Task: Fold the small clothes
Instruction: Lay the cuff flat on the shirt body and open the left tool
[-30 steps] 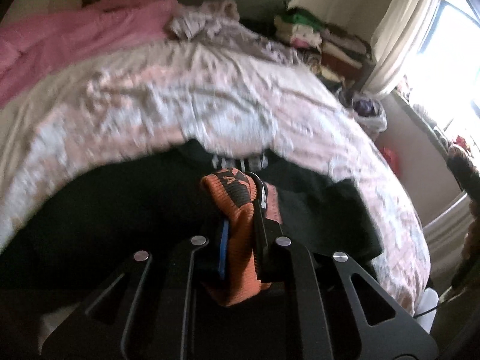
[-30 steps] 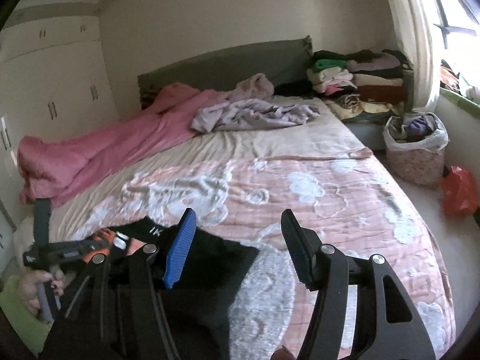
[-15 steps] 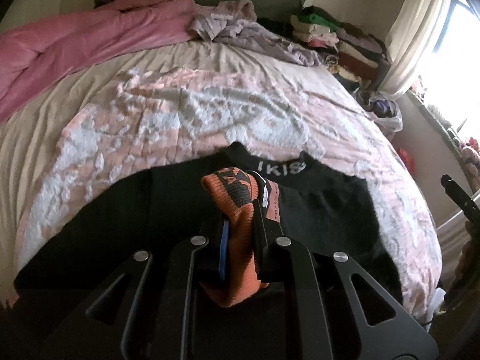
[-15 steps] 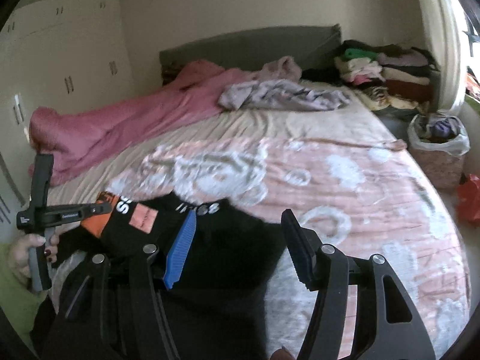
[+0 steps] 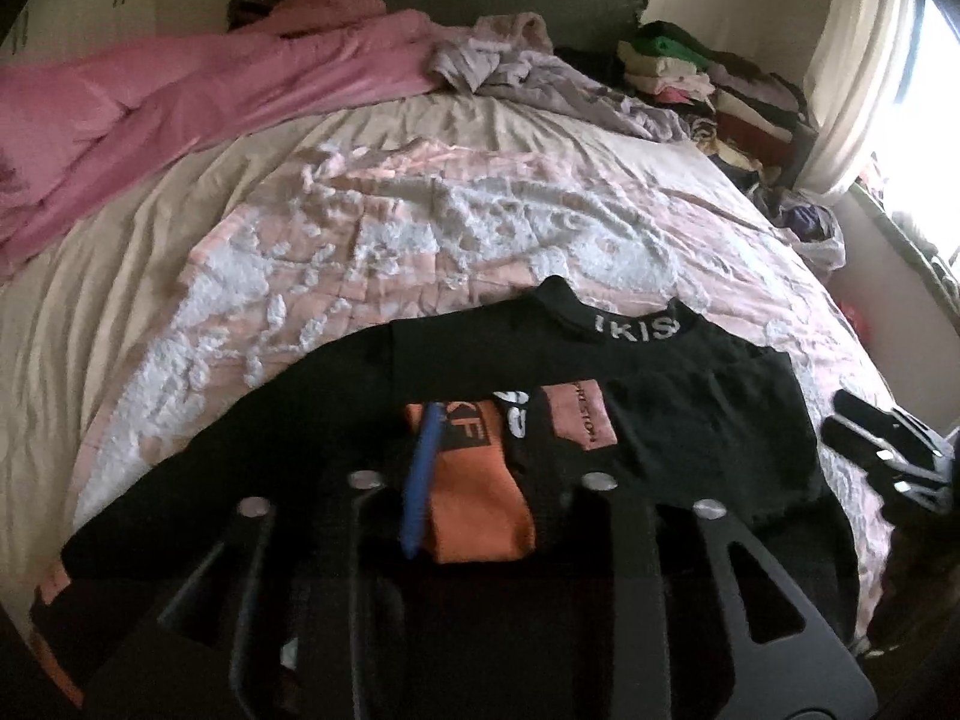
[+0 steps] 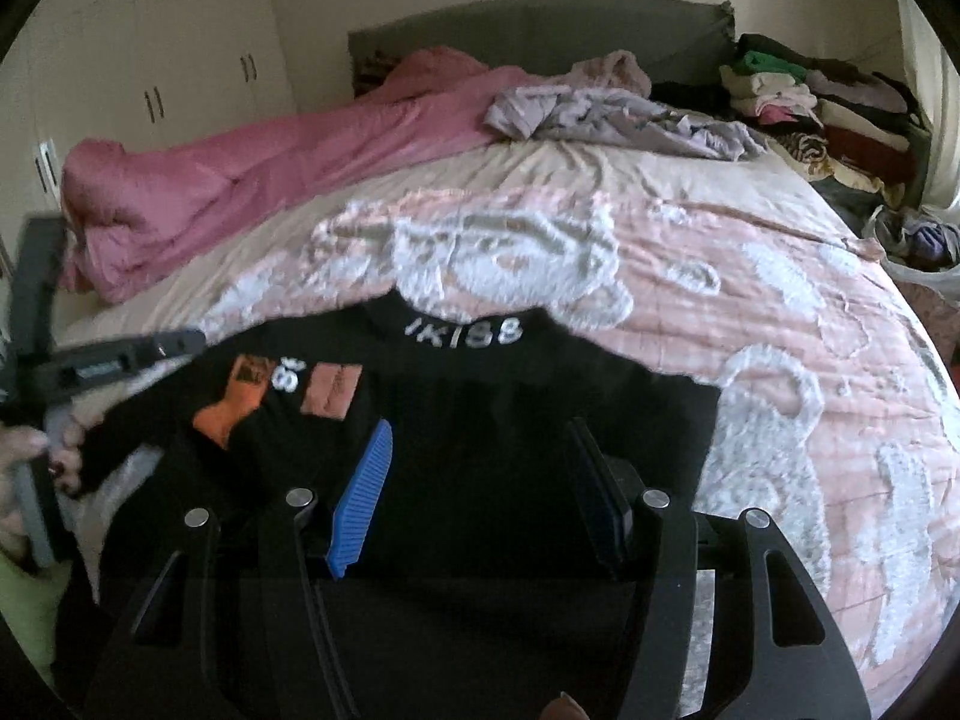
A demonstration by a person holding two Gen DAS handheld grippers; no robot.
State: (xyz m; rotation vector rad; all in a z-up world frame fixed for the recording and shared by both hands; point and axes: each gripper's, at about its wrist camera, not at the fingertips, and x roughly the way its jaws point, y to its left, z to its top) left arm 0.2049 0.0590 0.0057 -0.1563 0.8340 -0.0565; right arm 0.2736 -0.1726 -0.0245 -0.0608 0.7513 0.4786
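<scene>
Black top (image 5: 690, 420) lay spread flat on the bed (image 5: 420, 228), collar with white lettering pointing away toward the headboard, long axis running side to side. Orange cuff (image 5: 474, 504) of its sleeve sat folded in over the chest, between the left claw (image 5: 480, 462) fingers; that claw's jaws were opening, pads apparently off the cloth. Right claw (image 6: 480, 492) was spread wide with nothing pinched, hovering over the plain black body, its far-side edge just beside it. Right hand looked nearer the unfolded side, so the next fold likely fell to it.
</scene>
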